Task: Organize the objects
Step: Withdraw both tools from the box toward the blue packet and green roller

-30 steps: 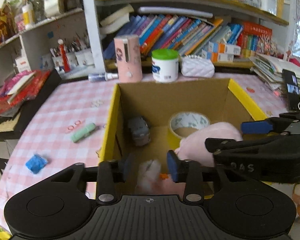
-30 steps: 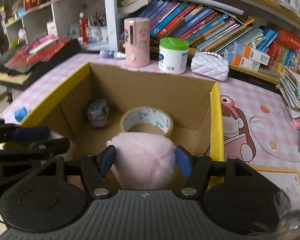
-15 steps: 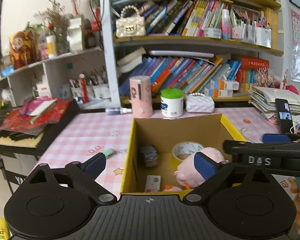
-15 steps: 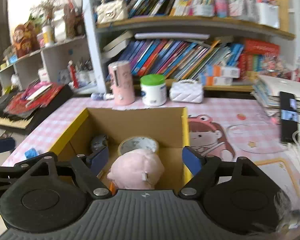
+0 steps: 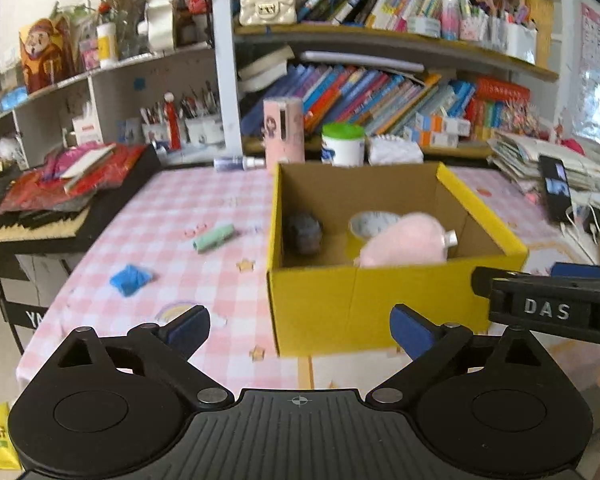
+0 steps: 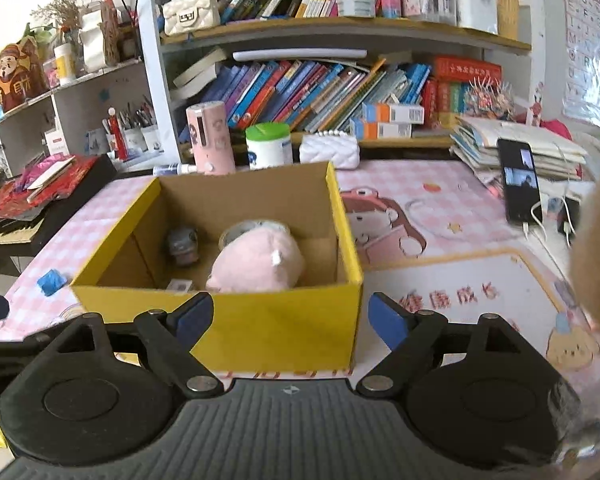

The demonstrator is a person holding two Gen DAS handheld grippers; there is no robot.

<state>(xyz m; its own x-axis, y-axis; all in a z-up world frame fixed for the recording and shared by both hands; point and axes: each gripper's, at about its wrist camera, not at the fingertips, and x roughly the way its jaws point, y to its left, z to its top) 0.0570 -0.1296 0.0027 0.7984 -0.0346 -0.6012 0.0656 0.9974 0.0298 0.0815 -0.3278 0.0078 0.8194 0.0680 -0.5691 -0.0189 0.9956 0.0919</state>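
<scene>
Hanging wide open with nothing held, the left gripper [image 5: 300, 330] is nearest the loose things: a small blue crumpled piece [image 5: 131, 279] lies near-left on the pink checked tablecloth [image 5: 172, 208], a green tube [image 5: 214, 237] farther, pointing far-right. The right gripper [image 6: 290, 320], also open and empty, faces the yellow cardboard box [image 6: 276, 330].

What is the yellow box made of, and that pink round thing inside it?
The yellow box looks like cardboard: its inside walls are plain matte brown, with folded flaps and thin cut edges, and only the outside is yellow. The pink toy looks like soft plush fabric: its outline is fuzzy and rounded, with no shine, and a small white tag sticks out. What fills it cannot be seen.
</scene>
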